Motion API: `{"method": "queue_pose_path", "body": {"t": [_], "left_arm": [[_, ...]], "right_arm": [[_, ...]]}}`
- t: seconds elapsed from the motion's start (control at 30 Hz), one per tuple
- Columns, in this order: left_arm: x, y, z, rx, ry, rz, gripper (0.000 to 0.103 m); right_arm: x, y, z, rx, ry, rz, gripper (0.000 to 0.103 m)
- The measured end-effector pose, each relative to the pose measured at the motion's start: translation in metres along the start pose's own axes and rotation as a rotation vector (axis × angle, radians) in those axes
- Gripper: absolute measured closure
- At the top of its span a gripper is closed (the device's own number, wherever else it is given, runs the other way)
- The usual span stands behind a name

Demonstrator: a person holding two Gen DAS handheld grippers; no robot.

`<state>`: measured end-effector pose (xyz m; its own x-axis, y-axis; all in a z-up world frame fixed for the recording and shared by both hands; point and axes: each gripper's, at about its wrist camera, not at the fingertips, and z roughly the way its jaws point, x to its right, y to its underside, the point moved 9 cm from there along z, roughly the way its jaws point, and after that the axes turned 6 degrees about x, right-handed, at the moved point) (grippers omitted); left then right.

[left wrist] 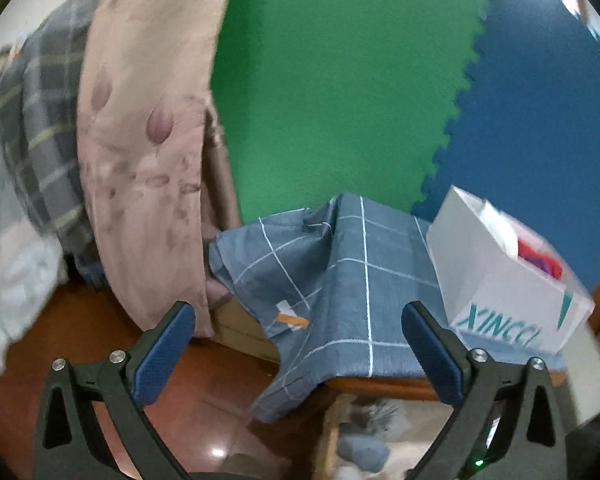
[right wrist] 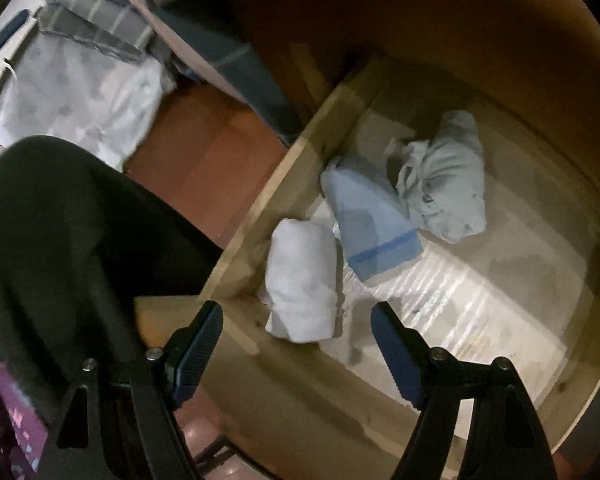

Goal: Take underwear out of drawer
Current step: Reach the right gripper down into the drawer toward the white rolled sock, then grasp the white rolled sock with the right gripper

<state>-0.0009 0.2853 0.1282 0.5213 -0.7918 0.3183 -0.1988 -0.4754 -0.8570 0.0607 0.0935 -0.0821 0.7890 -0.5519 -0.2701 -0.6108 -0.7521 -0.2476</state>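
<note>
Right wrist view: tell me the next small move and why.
Probably lower the right hand-held gripper onto the white rolled garment. Its jaws stand open and empty just above that roll, the nearest of three bundles in the open drawer, beside the light blue roll.

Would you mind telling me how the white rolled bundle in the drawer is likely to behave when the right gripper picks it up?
The white rolled bundle looks like soft fabric, so it will probably squash and sag rather than stay stiff. It seems loosely rolled, so it may unroll if pinched at one end. It likely weighs little, and the open right gripper looks wide enough to straddle it.
</note>
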Motion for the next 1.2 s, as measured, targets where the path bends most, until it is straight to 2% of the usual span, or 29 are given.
{"method": "queue_pose_path", "body": {"t": [0.17, 0.3, 0.4, 0.57, 0.67, 0.8, 0.93, 1.2], "left_arm": [[-0.035, -0.002, -0.002, 0.024, -0.007, -0.210, 0.001], [-0.051, 0.001, 0.000, 0.015, -0.043, -0.285, 0.001], [-0.051, 0.001, 0.000, 0.010, -0.062, -0.275, 0.001], [-0.038, 0.000, 0.000, 0.016, -0.075, -0.199, 0.001], [-0.033, 0.000, 0.001, 0.016, -0.079, -0.162, 0.001], [-0.033, 0.001, 0.001, 0.013, -0.078, -0.162, 0.001], [-0.032, 0.002, 0.001, 0.012, -0.075, -0.182, 0.001], [-0.029, 0.001, 0.000, 0.016, -0.085, -0.143, 0.001]], "right_arm": [[0.002, -0.002, 0.022, -0.056, 0.034, -0.007, 0.024], [0.000, -0.002, 0.039, -0.112, 0.051, -0.019, 0.025], [-0.004, 0.002, 0.054, -0.168, 0.056, -0.039, 0.025], [-0.005, 0.000, 0.069, -0.217, 0.039, -0.012, 0.025], [-0.002, -0.001, 0.073, -0.233, 0.055, -0.003, 0.030], [0.006, 0.000, 0.080, -0.249, 0.063, 0.003, 0.038], [-0.001, 0.000, 0.088, -0.262, 0.068, -0.018, 0.038], [-0.011, 0.005, 0.114, -0.335, 0.112, -0.078, 0.039]]}}
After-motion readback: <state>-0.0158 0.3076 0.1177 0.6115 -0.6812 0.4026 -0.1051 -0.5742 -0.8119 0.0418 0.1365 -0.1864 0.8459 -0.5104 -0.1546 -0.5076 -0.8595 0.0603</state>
